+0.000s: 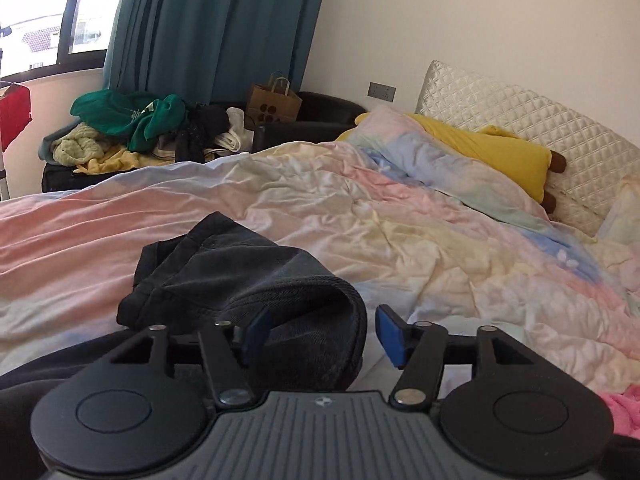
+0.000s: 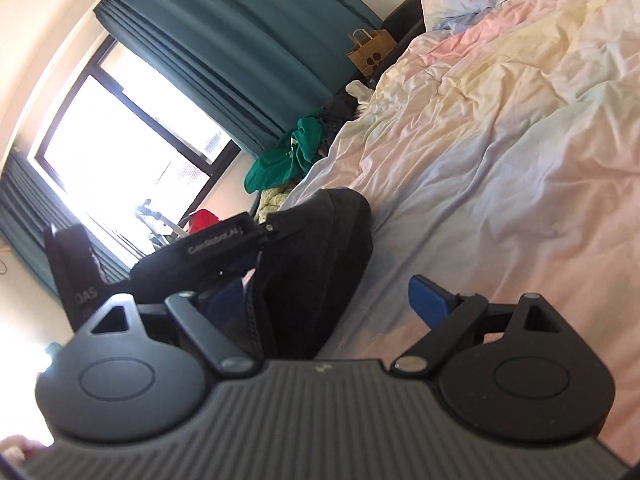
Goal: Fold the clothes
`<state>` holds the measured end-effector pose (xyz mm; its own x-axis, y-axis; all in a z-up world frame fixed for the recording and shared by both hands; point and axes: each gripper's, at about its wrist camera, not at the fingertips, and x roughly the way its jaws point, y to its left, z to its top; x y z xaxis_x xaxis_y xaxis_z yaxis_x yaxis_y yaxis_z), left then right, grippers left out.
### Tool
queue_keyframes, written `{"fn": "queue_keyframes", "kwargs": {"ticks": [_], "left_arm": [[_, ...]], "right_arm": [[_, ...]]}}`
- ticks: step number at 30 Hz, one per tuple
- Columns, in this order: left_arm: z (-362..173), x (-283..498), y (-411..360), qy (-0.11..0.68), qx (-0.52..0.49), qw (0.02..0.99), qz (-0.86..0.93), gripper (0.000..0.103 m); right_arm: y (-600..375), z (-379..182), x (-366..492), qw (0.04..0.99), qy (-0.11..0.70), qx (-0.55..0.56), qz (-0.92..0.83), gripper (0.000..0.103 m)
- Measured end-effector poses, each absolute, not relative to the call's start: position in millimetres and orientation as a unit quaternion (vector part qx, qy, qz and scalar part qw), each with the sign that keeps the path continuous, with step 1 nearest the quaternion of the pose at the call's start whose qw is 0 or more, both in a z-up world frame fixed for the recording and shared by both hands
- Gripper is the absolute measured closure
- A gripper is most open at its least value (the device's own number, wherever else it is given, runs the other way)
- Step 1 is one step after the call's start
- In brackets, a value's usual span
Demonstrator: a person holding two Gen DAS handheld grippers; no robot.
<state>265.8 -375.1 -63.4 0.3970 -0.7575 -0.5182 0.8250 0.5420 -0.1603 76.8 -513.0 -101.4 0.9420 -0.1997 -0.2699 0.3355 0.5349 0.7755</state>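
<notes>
Dark garment point(image 1: 248, 280) lies bunched on the pastel duvet point(image 1: 440, 240), a fold between the released left gripper point(image 1: 316, 336); right gripper point(image 2: 332, 300) also spread; regrasping an edge appears next.

Black hand-held gripper point(image 1: 320, 338), blue finger pads point(image 1: 390, 336), ribbed grey body, silver pivot screws

Left wrist: low over the bed point(image 1: 360, 208), upright, facing the headboard point(image 1: 520, 120).
Right wrist: low, rolled sideways, facing the window point(image 2: 120, 140).
Shared: dark garment point(image 1: 240, 280) ahead of both tongs, curtain point(image 2: 224, 40), bag point(image 1: 272, 104).
</notes>
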Motion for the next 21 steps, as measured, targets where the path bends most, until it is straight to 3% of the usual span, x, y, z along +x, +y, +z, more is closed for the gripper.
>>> {"fn": "queue_keyframes", "kwargs": {"ticks": [3, 16, 21], "left_arm": [[-48.6, 254.9, -342.5, 0.285, 0.052, 0.838, -0.462, 0.021], [1.1, 119.3, -96.6, 0.253, -0.022, 0.908, -0.335, 0.015], [6.0, 86.0, -45.9, 0.222, -0.014, 0.930, -0.291, 0.015]], "right_arm": [[-515.0, -100.1, 75.9, 0.873, 0.067, 0.459, -0.150, 0.011], [-465.5, -49.2, 88.0, 0.932, 0.091, 0.341, -0.085, 0.011], [-438.7, -30.4, 92.2, 0.949, 0.125, 0.282, -0.066, 0.012]]}}
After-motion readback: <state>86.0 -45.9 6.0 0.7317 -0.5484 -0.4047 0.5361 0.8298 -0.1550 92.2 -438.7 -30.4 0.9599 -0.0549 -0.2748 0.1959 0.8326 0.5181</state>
